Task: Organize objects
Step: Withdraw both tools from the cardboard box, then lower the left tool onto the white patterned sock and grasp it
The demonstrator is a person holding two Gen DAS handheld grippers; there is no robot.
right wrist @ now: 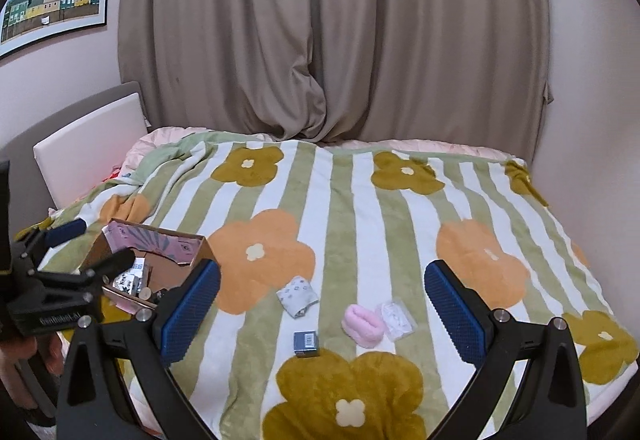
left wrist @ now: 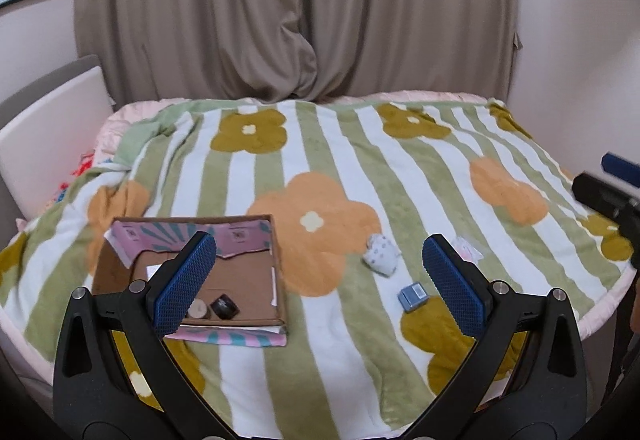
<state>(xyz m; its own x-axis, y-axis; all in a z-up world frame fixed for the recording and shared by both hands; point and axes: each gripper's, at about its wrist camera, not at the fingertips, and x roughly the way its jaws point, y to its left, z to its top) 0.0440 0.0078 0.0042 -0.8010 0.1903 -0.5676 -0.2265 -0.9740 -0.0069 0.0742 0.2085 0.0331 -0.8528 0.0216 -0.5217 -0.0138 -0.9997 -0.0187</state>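
Both tools, left (left wrist: 318, 280) and right (right wrist: 322, 310), hang spread wide and empty above a bed (right wrist: 400, 200). A box (left wrist: 240, 276) sits left. Loose on the blanket: a folded cloth (right wrist: 298, 298), a pink roll (right wrist: 362, 324), both likely soft and light, pinched mid-bulk; a small blue carton (right wrist: 306, 344), probably stiff, gripped across flat sides.

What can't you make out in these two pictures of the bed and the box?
- Cardboard box contents: the left tongs cover part of the floor in the left wrist view; the right wrist view shows them too small to name.
- Small blue box: label too small to read.
- Clear packet: contents unclear; mostly hidden behind a finger in the left view.
- Right tongs: cut off at the left view's edge.
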